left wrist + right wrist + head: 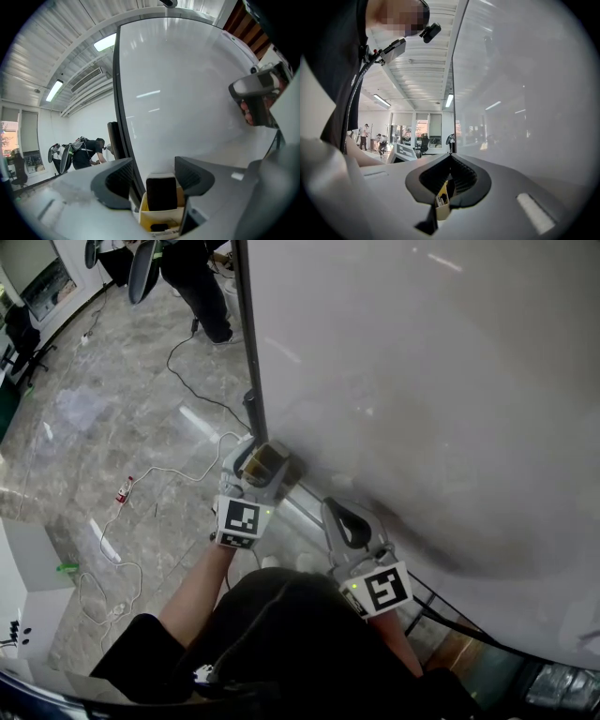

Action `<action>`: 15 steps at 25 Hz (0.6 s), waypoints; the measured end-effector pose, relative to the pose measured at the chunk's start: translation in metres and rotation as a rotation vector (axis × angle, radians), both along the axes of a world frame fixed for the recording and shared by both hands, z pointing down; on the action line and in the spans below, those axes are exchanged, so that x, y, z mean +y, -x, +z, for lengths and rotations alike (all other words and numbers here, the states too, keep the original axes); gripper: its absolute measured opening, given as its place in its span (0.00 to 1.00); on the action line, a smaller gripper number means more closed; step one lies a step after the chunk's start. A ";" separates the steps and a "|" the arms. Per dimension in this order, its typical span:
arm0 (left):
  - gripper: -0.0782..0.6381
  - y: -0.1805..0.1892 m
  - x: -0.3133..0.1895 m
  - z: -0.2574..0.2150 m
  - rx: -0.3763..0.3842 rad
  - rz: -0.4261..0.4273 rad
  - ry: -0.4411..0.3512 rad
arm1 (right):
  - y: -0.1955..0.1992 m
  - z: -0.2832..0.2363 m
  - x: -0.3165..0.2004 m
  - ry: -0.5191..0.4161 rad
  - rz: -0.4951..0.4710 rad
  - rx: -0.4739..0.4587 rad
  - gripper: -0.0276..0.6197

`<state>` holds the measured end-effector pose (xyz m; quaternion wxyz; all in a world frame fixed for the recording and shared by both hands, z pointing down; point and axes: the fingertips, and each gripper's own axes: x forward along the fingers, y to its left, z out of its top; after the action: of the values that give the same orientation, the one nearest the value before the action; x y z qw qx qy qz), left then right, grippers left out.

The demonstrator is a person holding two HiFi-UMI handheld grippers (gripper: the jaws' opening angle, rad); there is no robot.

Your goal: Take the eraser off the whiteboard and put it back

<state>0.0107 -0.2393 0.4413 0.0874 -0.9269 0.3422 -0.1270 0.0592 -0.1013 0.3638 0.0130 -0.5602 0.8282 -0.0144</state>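
The whiteboard fills the right of the head view; its dark left frame runs down to my left gripper. The eraser, dark-faced with a pale top edge, sits between that gripper's fingers right at the board's left edge. In the left gripper view the eraser stands upright between the wide-set jaws of the left gripper, beside the whiteboard. My right gripper is shut and empty, close to the board's lower part. Its jaws meet in the right gripper view, with the whiteboard at the right.
White and black cables trail over the marble floor to the left. A small red item lies among them, and a white cabinet stands at the lower left. A person stands at the back, past the board's frame.
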 end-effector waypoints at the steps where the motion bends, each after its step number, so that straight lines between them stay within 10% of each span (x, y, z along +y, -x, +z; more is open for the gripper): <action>1: 0.51 0.005 0.001 -0.003 0.015 -0.012 0.000 | 0.002 0.001 0.000 -0.002 -0.003 0.001 0.06; 15: 0.29 0.057 0.035 -0.074 0.201 -0.063 -0.038 | 0.021 -0.018 -0.015 -0.054 -0.073 0.002 0.06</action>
<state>-0.0460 -0.2047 0.3671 0.0661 -0.9218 0.3807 -0.0295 0.0384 -0.1160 0.3453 0.0267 -0.5289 0.8482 0.0081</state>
